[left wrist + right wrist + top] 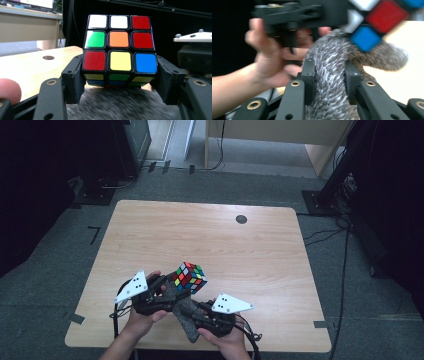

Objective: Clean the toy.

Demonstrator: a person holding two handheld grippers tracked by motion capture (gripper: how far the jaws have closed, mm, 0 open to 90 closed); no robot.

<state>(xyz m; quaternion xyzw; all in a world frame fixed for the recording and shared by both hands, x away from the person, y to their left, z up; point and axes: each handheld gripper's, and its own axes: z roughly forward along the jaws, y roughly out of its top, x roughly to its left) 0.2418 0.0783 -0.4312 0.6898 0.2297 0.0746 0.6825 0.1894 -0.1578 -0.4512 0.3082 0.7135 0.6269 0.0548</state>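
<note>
The wooden table [210, 235] is the largest thing here, pale with rounded corners, standing on grey carpet [45, 285] with strips of dark tape stuck down near its corners, and it carries no label or writing that can be read; the one mark on its top is a small dark round cap [241, 219] toward the far edge, well apart from the hands. Beyond the table stand a light wooden desk [280, 135] and black stands [345, 165] with cables trailing across the floor. At the near edge, the left gripper [120, 77] is clamped on the puzzle cube [190, 277], its two black jaws pressing the cube's lowest layer from either side, so the cube sits lifted above the tabletop near the table's front middle; the face toward that gripper's camera shows white, white, red, then green, orange, red, then red, yellow, blue, and no logo or printing can be made out on the stickers. The right gripper [329, 80] pinches a grey furry cloth [332, 82], which rises between its jaws, bends over and lies against the underside of the cube, blurred in both gripper views. The cloth covers part of the cube's bottom layer in the left gripper view. Each gripper bears a grey three-cornered plate [132, 286] dotted with small dark spots, unlettered
</note>
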